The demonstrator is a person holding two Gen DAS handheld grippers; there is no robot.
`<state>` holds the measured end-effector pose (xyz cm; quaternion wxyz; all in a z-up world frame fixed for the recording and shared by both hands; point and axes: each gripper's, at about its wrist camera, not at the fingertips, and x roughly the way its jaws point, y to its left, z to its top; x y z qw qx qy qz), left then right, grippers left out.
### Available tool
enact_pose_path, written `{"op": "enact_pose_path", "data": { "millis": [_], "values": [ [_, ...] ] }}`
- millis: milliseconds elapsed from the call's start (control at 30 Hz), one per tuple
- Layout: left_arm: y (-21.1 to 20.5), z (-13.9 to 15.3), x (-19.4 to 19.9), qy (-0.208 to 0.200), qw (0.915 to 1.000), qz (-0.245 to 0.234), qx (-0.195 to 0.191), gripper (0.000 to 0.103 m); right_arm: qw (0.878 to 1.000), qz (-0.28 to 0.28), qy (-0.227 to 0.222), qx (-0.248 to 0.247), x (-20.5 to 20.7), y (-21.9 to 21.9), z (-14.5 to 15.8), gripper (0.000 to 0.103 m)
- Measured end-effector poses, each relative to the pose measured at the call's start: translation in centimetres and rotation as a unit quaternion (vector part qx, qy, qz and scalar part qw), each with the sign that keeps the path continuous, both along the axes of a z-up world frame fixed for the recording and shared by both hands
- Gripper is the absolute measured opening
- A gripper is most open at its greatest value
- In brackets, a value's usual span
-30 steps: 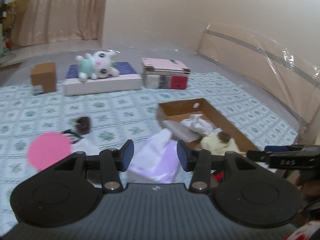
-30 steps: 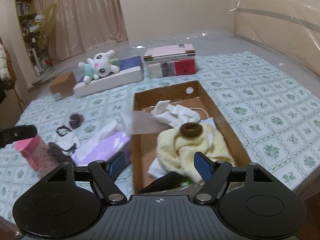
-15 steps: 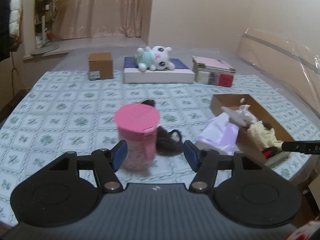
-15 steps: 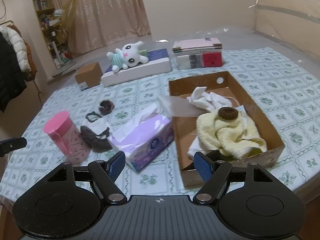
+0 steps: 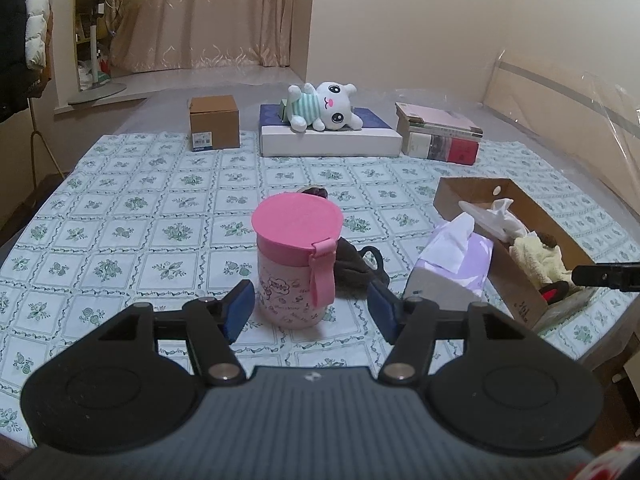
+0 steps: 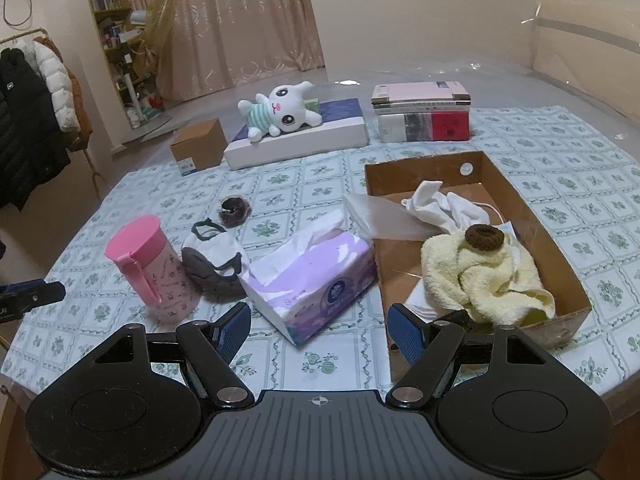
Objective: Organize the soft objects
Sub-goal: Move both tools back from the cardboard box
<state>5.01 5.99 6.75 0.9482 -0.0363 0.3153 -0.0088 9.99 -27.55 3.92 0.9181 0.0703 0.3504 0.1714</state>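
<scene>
1. On the tablecloth, soft items are split: a yellow towel, a white cloth and a brown scrunchie are already in the cardboard tray; a grey-and-white pouch and a second dark scrunchie are still out on the cloth, between the pink cup and the tissue pack.
2. Step in hand, judged: a loose soft item is to be picked and moved to the tray. The pouch is the likely target, since it lies nearest both grippers.
3. The left gripper is lined up on the pink cup, which blocks the pouch from that side. The cup is hard and should be bypassed, not grabbed; an approach from the cup's right or from above is advised.
4. The pouch touches the cup and the tissue pack, or lies just beside them. A bunch of fabric should be pinched near its middle and lifted straight up, so neither neighbour is dragged or tipped.
5. The plush toy lies on the flat white box at the far side, well apart from the tray. It may be soft-item work for later.
6. Left fingers: spread wide, nothing held, nothing touched; the cup is seen between them but further out.
7. Right gripper: fingers spread wide, empty, hovering over the tablecloth near the tissue pack's near corner and the tray's near end. No contact is seen.
</scene>
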Motion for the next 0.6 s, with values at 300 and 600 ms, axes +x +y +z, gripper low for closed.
{"op": "enact_pose_path", "data": {
  "millis": [300,600],
  "values": [
    [0.4,-0.6,0.3,0.008,1.0000,-0.001,0.000,0.059,1.000,0.013,0.002,-0.006,0.7,1.0,-0.3,0.075],
    [2.0,-0.5,1.3,0.004,1.0000,-0.002,0.007,0.059,0.998,0.059,-0.009,-0.027,2.6,3.5,-0.3,0.075]
  ]
}}
